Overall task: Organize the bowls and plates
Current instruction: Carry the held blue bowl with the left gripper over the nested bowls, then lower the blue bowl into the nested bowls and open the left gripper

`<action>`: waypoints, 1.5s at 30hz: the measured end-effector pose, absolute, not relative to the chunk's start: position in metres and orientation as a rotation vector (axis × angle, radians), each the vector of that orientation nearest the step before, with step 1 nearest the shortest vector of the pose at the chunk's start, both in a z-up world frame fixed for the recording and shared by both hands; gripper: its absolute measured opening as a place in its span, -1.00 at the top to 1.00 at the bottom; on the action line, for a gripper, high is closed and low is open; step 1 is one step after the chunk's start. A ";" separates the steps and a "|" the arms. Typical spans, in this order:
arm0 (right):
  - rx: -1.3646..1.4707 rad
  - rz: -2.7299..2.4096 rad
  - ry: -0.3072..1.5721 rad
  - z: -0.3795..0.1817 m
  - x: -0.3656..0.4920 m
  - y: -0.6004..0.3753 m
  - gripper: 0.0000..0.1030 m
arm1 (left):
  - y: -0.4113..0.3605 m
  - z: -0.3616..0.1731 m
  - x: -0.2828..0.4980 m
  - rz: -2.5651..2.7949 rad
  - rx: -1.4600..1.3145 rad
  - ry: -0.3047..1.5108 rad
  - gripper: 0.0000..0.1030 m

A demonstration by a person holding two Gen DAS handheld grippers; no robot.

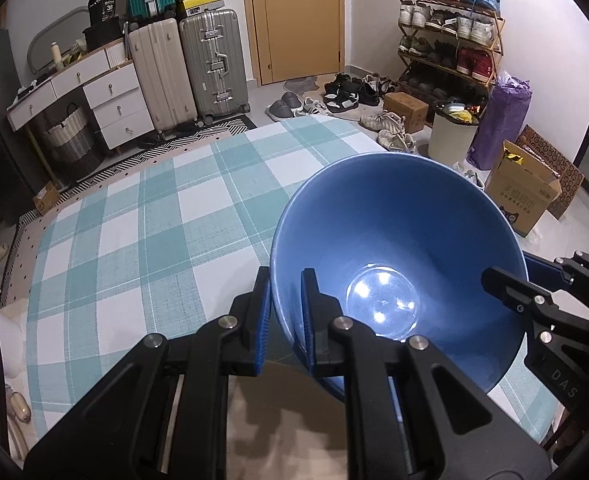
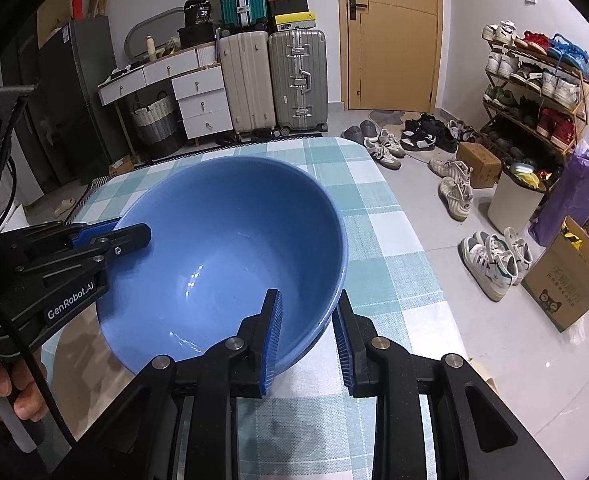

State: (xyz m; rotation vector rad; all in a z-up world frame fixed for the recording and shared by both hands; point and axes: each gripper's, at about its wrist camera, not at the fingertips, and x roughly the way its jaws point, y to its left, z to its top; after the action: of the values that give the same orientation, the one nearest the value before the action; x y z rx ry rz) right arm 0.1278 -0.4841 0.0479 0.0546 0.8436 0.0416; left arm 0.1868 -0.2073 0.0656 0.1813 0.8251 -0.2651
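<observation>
Both pinch one blue bowl (image 1: 398, 264) by opposite rim walls — left hand-held gripper (image 1: 286, 312) nearly closed, right hand-held gripper (image 2: 308, 334) slightly wider. Uneven pulls could twist it loose onto the worktop (image 1: 134, 232).

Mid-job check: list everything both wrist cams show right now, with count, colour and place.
bowl: one, blue, on the checked tablecloth, rim gripped on two sides
suitcases: three, beige, silver and teal, by the far wall
door: one, tan, closed
shoe rack: one, wooden, full, right wall; loose shoes on the floor
drawer unit: one, white, left of the suitcases
cardboard boxes: brown, floor at right
left gripper: shut on the bowl's rim
right gripper: shut on the opposite rim
</observation>
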 end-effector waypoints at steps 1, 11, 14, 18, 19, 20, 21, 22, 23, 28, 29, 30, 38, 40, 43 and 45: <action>0.058 0.042 0.845 0.048 0.128 -0.485 0.50 | -0.208 0.065 0.187 -0.266 0.181 0.827 0.80; 0.059 0.043 0.857 0.043 0.132 -0.488 0.50 | -0.210 0.055 0.192 -0.259 0.189 0.840 0.80; 0.065 0.045 0.860 0.042 0.133 -0.489 0.50 | -0.210 0.052 0.194 -0.262 0.188 0.848 0.80; 0.072 0.047 0.865 0.041 0.133 -0.490 0.48 | -0.209 0.048 0.197 -0.258 0.188 0.857 0.80; 0.075 0.051 0.866 0.040 0.133 -0.490 0.47 | -0.209 0.047 0.199 -0.258 0.184 0.861 0.80; 0.076 0.053 0.867 0.040 0.134 -0.491 0.47 | -0.209 0.046 0.200 -0.260 0.179 0.865 0.80; 0.077 0.053 0.868 0.040 0.134 -0.492 0.47 | -0.208 0.046 0.201 -0.261 0.175 0.868 0.80; 0.085 0.054 0.867 0.041 0.133 -0.494 0.46 | -0.207 0.045 0.202 -0.266 0.166 0.874 0.80; 0.092 0.055 0.864 0.042 0.133 -0.494 0.45 | -0.206 0.045 0.203 -0.268 0.162 0.878 0.80; 0.152 0.080 0.817 0.049 0.126 -0.503 -0.17 | -0.200 0.045 0.206 -0.271 0.135 0.905 0.72; 0.156 0.084 0.810 0.051 0.125 -0.504 -0.22 | -0.197 0.045 0.207 -0.276 0.124 0.907 0.62; 0.160 0.088 0.805 0.053 0.124 -0.505 -0.32 | -0.195 0.047 0.206 -0.282 0.110 0.904 0.58; 0.217 0.075 0.793 0.059 0.117 -0.524 -0.81 | -0.178 0.060 0.197 -0.300 0.055 0.888 -0.43; 0.252 0.070 0.785 0.058 0.114 -0.529 -0.88 | -0.172 0.060 0.196 -0.320 0.013 0.896 -0.57; 0.279 0.064 0.792 0.054 0.113 -0.534 -0.90 | -0.164 0.054 0.198 -0.318 -0.020 0.923 -0.64; 0.296 0.063 0.797 0.050 0.113 -0.536 -0.92 | -0.161 0.047 0.200 -0.320 -0.033 0.946 -0.72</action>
State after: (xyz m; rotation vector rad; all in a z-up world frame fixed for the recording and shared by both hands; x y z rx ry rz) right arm 0.1127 -0.5363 0.0497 0.2958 0.7966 0.0629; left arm 0.1999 -0.1613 0.0471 -0.0330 0.9457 -0.3202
